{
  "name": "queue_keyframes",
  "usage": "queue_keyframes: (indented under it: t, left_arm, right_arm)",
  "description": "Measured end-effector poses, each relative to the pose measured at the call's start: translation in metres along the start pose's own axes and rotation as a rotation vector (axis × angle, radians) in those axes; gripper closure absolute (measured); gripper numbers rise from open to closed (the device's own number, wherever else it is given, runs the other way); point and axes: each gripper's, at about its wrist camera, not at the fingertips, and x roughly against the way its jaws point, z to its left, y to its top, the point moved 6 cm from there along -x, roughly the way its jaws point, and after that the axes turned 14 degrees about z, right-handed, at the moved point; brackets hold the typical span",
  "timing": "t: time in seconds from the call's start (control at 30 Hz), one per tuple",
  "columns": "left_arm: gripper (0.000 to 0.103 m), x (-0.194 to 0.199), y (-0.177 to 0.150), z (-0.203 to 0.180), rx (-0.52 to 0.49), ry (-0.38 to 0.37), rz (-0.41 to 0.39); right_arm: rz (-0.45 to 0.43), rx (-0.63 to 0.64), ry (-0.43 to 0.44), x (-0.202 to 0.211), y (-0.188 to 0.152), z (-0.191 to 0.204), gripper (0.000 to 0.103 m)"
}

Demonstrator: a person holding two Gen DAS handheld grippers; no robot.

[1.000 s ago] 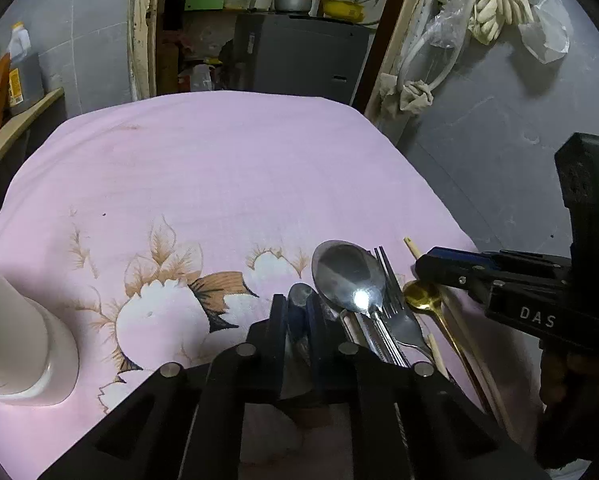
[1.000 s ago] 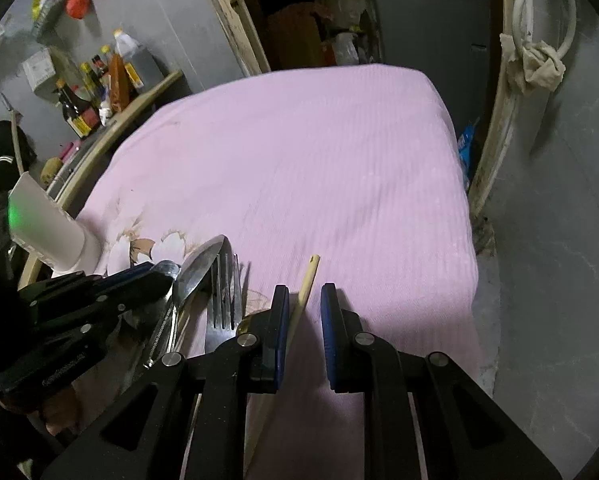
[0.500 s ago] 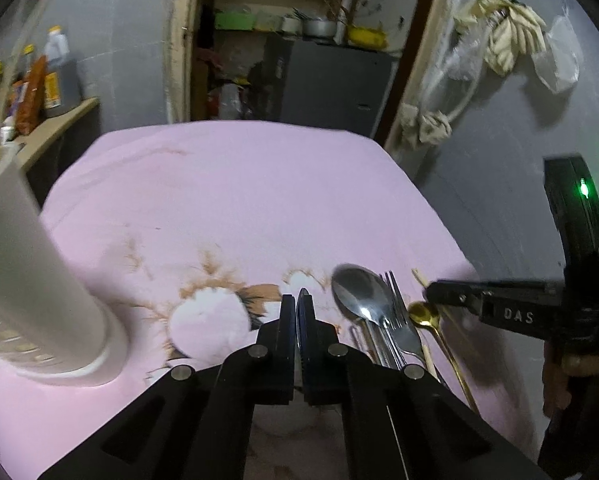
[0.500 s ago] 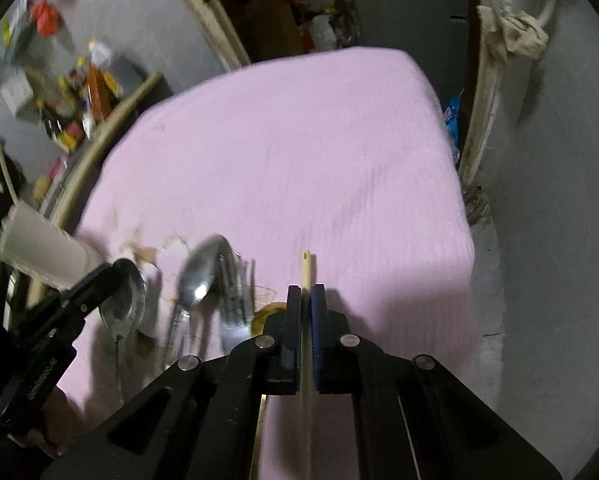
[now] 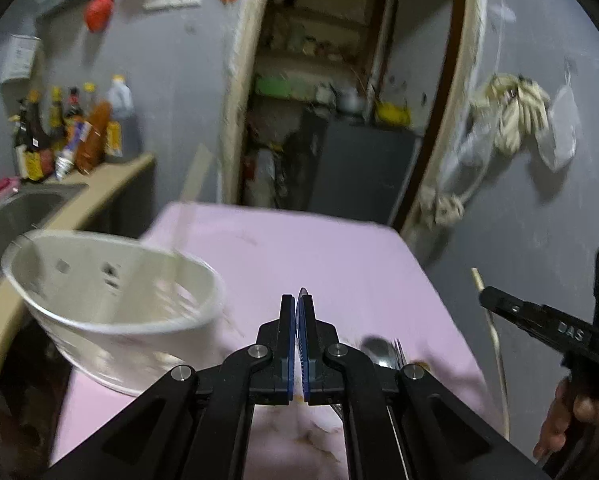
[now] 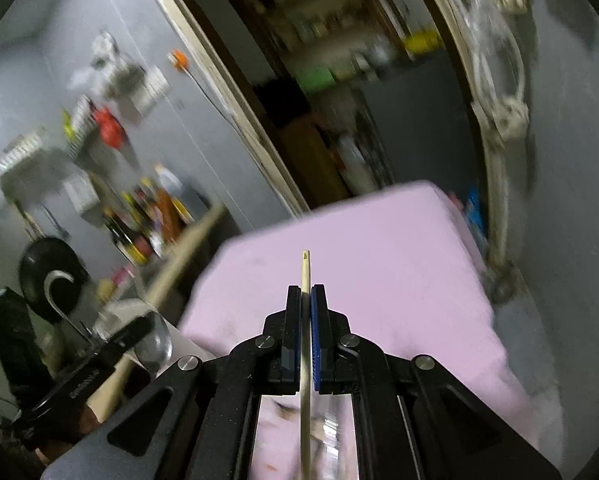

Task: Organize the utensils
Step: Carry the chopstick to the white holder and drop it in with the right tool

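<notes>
Both claws clamped and lifted over the pink surface (image 5: 339,248): left claw (image 5: 299,304) pinches a spoon (image 6: 153,344) near the white holder (image 5: 111,304), right claw (image 6: 306,300) a chopstick (image 6: 305,276) by one end; thin grips could pivot or slip, missing the holder.

Both handheld grippers are matte black linkage frames with round silver screws at the pivots and blue pads lining the jaws: the left gripper (image 5: 298,312), and the right gripper (image 6: 306,300), whose side carries white letters "DAS".
</notes>
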Motion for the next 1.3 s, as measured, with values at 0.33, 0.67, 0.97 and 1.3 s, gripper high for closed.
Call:
queue_keyframes:
  t: [0.33, 0.67, 0.97, 1.3]
  left_arm:
    - [0.1, 0.073, 0.048, 0.078, 0.043, 0.11, -0.151]
    - [0.1, 0.11, 0.095, 0.178, 0.144, 0.281, -0.306]
    - [0.1, 0.093, 0.108, 0.221, 0.179, 0.419, -0.37]
    - [0.1, 0.064, 0.093, 0.213, 0.138, 0.518, -0.391]
  right_arm:
    - [-0.193, 0.107, 0.137, 0.012, 0.034, 0.113, 0.099]
    - [-0.336, 0.192, 0.249, -0.017, 0.066, 0.213, 0.099]
    - [-0.425, 0.157, 0.201, -0.058, 0.069, 0.234, 0.099]
    - [-0.451, 0.126, 0.114, -0.084, 0.057, 0.212, 0.099]
